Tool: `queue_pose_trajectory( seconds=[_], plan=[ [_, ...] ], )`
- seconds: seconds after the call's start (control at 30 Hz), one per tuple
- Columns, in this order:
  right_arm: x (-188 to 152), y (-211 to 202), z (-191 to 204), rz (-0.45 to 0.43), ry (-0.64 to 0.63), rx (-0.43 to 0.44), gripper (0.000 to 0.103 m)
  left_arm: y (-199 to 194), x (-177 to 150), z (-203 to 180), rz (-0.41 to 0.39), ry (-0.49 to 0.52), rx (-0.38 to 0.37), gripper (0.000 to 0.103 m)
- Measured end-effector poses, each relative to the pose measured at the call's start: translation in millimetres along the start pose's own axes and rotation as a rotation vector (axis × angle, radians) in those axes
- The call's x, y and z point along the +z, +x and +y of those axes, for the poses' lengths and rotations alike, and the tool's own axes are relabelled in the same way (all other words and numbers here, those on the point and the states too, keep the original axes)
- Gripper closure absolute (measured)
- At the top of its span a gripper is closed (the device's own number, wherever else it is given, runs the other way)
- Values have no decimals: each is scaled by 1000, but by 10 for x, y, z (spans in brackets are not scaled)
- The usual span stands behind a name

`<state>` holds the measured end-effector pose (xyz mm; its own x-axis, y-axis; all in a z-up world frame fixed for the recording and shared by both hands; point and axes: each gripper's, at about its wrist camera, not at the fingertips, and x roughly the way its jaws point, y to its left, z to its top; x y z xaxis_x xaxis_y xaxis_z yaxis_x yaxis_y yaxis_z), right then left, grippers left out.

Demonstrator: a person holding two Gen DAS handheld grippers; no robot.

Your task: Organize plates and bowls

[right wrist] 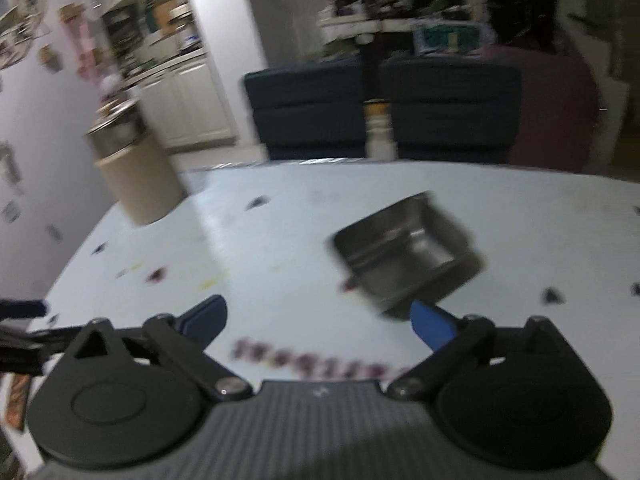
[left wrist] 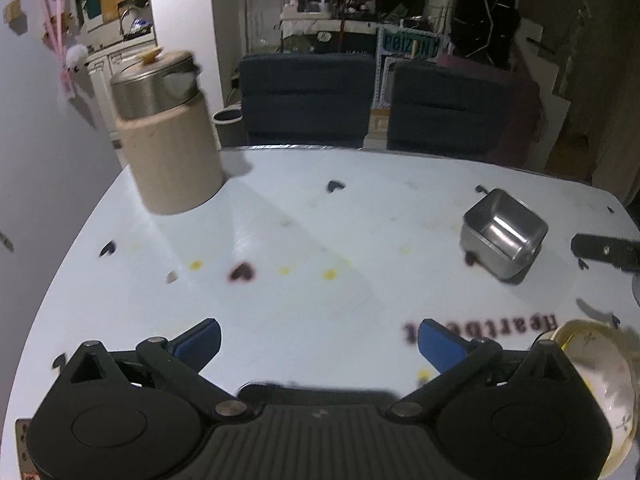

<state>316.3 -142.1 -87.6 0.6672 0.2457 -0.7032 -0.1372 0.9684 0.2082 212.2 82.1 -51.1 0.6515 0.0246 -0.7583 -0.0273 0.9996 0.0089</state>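
White tabletop (left wrist: pixel 320 220) with heart prints and yellow spots, two dark chairs (left wrist: pixel 308 96) behind its far edge. Square steel bowl (left wrist: pixel 502 232) sits toward the right edge, empty. Pale ceramic bowl (left wrist: pixel 600 380) at the near right edge. Tan canister (left wrist: pixel 172 160) with steel pot on top at far left corner. Left gripper (left wrist: pixel 320 340) fingers wide, nothing between. Right gripper (right wrist: pixel 320 320) fingers wide, empty, steel bowl just beyond its right fingertip.

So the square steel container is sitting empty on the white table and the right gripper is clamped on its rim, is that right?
Not quite. The square steel container does sit empty on the white table, but the right gripper is open and grips nothing, as the right wrist view shows.
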Motion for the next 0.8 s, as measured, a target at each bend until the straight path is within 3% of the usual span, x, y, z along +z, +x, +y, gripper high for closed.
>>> queue_pose_trajectory(
  seconds=[0.27, 0.53, 0.8],
  plan=[
    [126, 8, -647, -94, 89, -116, 1, 199, 140, -470, -33, -17, -51, 0],
    [173, 127, -958, -176, 40, -175, 1, 528, 262, -960, -38, -138, -97, 0],
    [188, 522, -996, -98, -44, -194, 3, 900, 383, -1263, -3, -296, -129, 0]
  ],
)
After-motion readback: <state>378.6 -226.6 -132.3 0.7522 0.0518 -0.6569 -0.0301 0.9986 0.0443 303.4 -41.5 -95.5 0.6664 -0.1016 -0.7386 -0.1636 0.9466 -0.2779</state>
